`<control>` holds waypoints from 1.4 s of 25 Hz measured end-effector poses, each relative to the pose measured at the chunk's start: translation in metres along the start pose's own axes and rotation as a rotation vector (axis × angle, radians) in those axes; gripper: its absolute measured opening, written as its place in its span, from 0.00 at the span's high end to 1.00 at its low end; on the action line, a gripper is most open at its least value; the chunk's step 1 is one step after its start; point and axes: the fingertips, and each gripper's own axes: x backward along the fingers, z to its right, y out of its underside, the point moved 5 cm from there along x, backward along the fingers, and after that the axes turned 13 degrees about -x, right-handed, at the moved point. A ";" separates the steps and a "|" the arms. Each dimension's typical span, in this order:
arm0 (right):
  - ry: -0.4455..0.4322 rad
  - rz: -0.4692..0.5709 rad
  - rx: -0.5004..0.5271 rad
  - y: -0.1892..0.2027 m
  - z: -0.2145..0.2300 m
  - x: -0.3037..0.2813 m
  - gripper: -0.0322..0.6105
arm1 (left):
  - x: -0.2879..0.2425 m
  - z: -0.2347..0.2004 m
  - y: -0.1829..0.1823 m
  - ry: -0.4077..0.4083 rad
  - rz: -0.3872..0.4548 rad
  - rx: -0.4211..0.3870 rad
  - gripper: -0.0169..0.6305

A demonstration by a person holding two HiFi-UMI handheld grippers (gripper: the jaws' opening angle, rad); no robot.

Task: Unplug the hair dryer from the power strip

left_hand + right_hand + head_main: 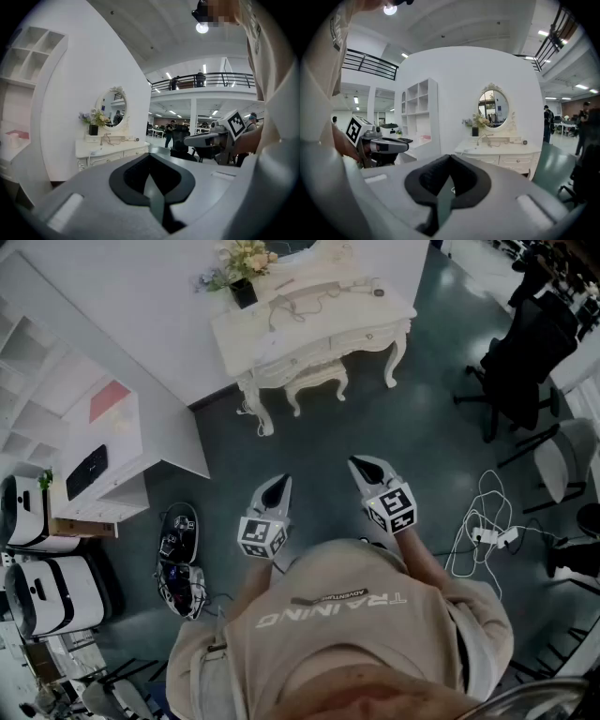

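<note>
— Which way does the target lie from the jaws?

— A white power strip (487, 537) lies on the floor among looped cables, well off to the right and nearer than where both tools point. Its long axis seems to run roughly left to right.

— And the hair dryer?

— I can't pick it out. A cord (302, 304) lies on the far dressing table (309, 334), straight ahead.

— Jaws?

— The left gripper (281, 481) and the right gripper (362, 466) are both closed, with nothing between them, side by side and aimed at that table.

— Nearer hand?

— The right one, if the floor strip is the one meant.
</note>
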 end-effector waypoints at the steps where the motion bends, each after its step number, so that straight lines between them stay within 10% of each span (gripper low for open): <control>1: 0.005 -0.001 0.013 0.000 -0.002 0.000 0.95 | 0.002 -0.002 0.001 0.005 -0.001 -0.003 0.98; 19: 0.089 0.009 -0.046 0.030 -0.014 -0.033 0.94 | 0.004 -0.046 0.052 0.056 -0.026 0.064 0.98; 22: 0.068 -0.025 -0.073 0.038 -0.001 -0.038 0.94 | -0.005 -0.052 0.055 0.036 -0.026 0.159 0.98; 35: -0.151 0.014 -0.063 -0.034 0.106 -0.155 0.94 | -0.095 -0.087 0.027 -0.125 -0.093 0.109 0.98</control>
